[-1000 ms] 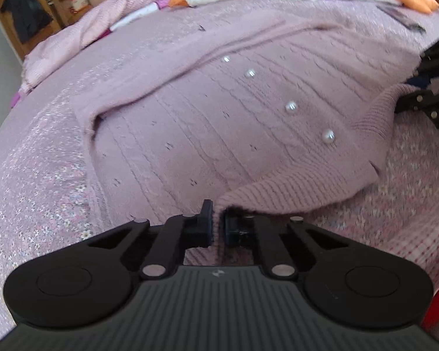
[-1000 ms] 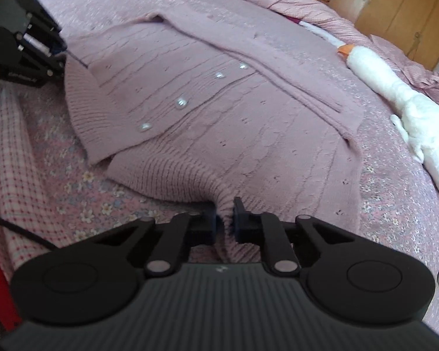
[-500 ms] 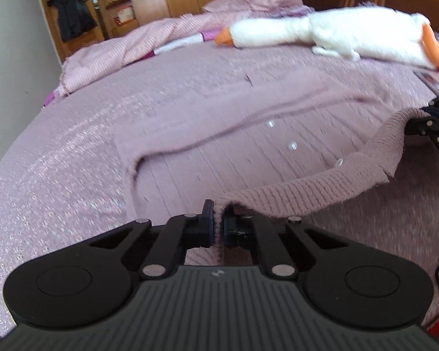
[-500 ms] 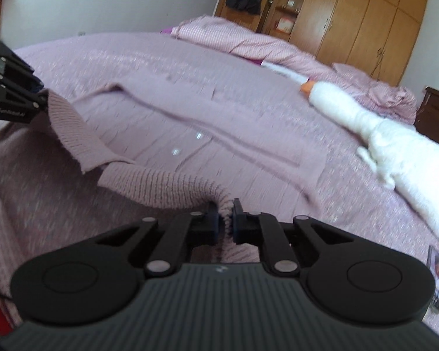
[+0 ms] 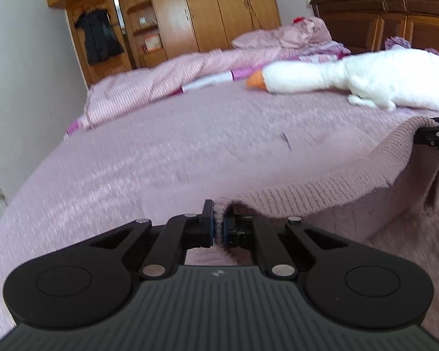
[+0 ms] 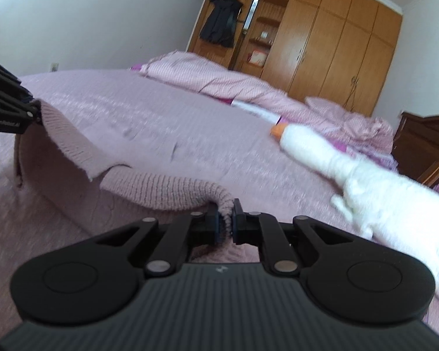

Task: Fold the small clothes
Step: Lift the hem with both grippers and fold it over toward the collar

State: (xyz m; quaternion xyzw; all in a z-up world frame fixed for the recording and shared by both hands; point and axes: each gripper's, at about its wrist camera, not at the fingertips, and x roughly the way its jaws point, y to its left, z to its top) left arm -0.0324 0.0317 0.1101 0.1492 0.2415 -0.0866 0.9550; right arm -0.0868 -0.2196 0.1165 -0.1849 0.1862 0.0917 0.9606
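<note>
A mauve knitted cardigan hangs lifted by its ribbed hem, also in the right wrist view. My left gripper is shut on one hem corner; it also shows at the left edge of the right wrist view. My right gripper is shut on the other hem corner; it shows at the right edge of the left wrist view. The hem stretches between them above the bed. The cardigan's lower part is hidden below the hem.
The bed has a pink cover. A white plush goose lies toward the headboard, also in the right wrist view. A bunched pink quilt lies at the far side. A wooden wardrobe stands behind.
Both grippers have lifted the cardigan's hem off the bed and carried it up and forward. The views tilted up; the cardigan's buttoned front has dropped out of sight.
</note>
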